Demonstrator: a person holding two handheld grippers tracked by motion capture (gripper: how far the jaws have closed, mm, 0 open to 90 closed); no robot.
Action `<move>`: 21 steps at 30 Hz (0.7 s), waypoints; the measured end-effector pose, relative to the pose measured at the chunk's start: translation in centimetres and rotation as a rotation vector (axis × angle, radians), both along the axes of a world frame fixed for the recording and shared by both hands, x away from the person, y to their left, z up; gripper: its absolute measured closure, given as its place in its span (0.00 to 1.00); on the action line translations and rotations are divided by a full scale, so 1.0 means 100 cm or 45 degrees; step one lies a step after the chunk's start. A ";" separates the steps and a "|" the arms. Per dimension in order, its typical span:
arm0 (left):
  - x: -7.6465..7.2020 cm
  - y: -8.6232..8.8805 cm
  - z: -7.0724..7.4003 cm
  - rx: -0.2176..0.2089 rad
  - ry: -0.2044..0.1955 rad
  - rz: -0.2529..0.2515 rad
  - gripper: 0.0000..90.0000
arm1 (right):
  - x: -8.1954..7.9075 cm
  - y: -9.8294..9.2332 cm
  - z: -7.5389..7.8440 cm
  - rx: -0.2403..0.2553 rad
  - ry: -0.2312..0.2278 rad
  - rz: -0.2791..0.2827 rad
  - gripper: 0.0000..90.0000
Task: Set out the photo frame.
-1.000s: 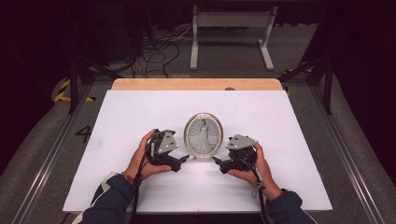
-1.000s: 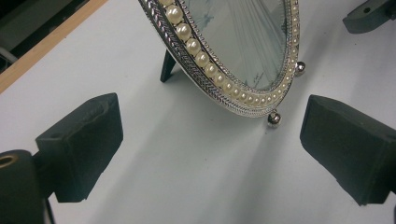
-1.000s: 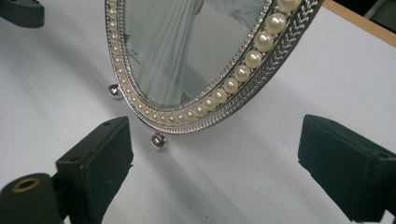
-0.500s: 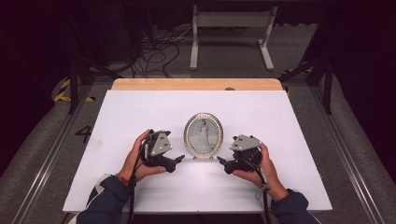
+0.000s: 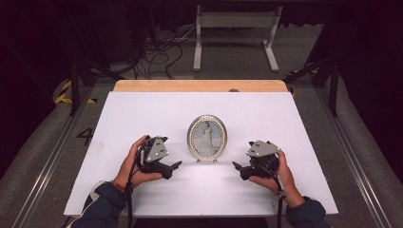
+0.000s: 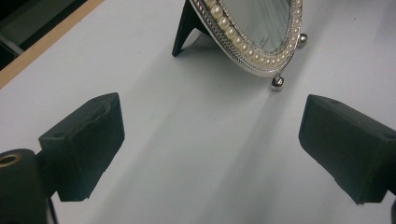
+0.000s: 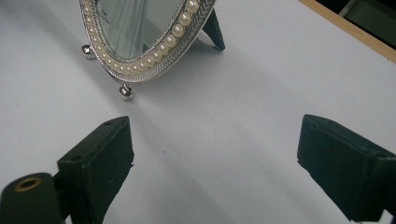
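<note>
Frame: we see an oval picture frame [image 5: 206, 137] standing upright near the middle of the white tabletop [image 5: 142, 109], a little toward its near edge — pearl-beaded silver rim, a portrait of a figure in a long pale dress behind the glass.
Support: it rests on two small ball feet [image 6: 278, 82] at the front and a dark easel leg [image 6: 184, 30] behind; it looks steady on these.
Left gripper: our left gripper [image 5: 172, 167] sits low over the tabletop to the left of the frame, near it but not touching; the jaws stand wide apart with nothing between them, as the left gripper view makes plain.
Right gripper: our right gripper [image 5: 237, 167] mirrors it on the right side, also near and clear of the frame, jaws spread and empty.
Aim: both sets of jaws point inward toward the frame's lower rim.
Done: as we judge it, the frame is set standing and neither tong has any hold on it.
Left: nothing obvious — if the work was to stand the frame up, it looks finished; if it is to be lifted or moved, no grasp has begun.
Far edge: a strip of bare wood [image 5: 199, 85] borders the white surface there.
</note>
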State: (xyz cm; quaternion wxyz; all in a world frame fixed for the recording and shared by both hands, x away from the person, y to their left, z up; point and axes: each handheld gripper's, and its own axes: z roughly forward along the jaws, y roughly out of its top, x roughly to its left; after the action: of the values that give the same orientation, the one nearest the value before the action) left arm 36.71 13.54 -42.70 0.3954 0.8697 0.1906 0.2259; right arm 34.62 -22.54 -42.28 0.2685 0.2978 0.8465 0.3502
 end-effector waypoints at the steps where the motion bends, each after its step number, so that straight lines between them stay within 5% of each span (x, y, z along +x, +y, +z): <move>1: 0.000 0.000 0.000 0.000 0.000 0.000 0.09 | 0.000 0.000 0.000 0.000 0.000 0.000 0.12; 21: -0.011 0.031 -0.008 -0.008 -0.014 0.060 0.09 | -0.013 -0.027 0.001 0.041 -0.041 -0.049 0.12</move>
State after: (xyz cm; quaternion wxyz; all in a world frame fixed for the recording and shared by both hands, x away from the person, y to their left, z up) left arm 35.57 16.60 -43.49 0.3938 0.8624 0.2094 0.2394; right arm 33.36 -25.21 -42.14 0.2840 0.3128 0.8305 0.3631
